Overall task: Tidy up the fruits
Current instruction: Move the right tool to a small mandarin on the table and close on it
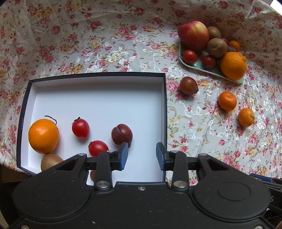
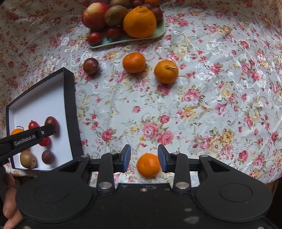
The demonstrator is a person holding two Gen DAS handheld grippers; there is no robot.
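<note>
The worktop (image 2: 211, 105), under its floral cloth, carried everything. The box (image 1: 98, 77), dark outside and white inside, lay on the left and already held an orange (image 1: 43, 135), a kiwi (image 1: 51, 161), two small red tomatoes (image 1: 80, 128) and at least two plums (image 1: 122, 134). Farther back, a pale green tray (image 2: 126, 41) was heaped with an apple (image 2: 94, 15), a large orange (image 2: 139, 22), kiwis and small red fruit. Between tray and box, loose on the cloth, sat a plum (image 2: 91, 66) and two mandarins (image 2: 134, 62).

A third mandarin (image 2: 149, 165) lay right at the right tool (image 2: 144, 158), between its blue pads; the right pad looked to touch it, while a gap showed on the left, so it seemed framed but not gripped. Being round, it had no long axis to align with. The box lay to the left of this fruit, well apart.

The left tool (image 1: 142, 155) hovered over the near right part of the box, spread wide with nothing between its pads. The right hand was clearly the nearer to the mandarin.
</note>
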